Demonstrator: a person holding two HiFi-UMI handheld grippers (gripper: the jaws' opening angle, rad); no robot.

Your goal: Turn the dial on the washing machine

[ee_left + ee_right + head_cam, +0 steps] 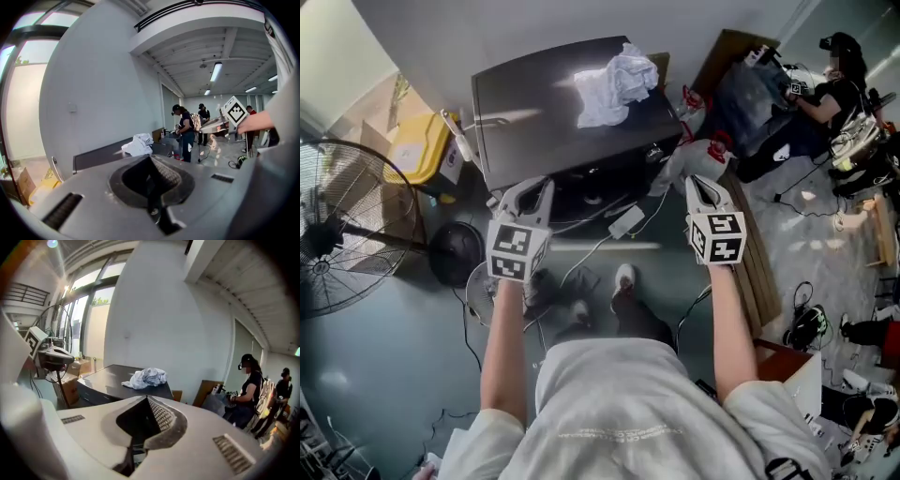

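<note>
Atop the dark washing machine (525, 103), white cloth (614, 84); left hand-held gripper (528, 187), right hand-held gripper (703, 183) both clenched, empty.

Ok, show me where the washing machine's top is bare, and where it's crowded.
The washing machine's top is bare from its left edge to the white cloth heaped at its right rear. The floor in front is crowded with cables and a power strip; a fan and a yellow box stand to its left.
</note>
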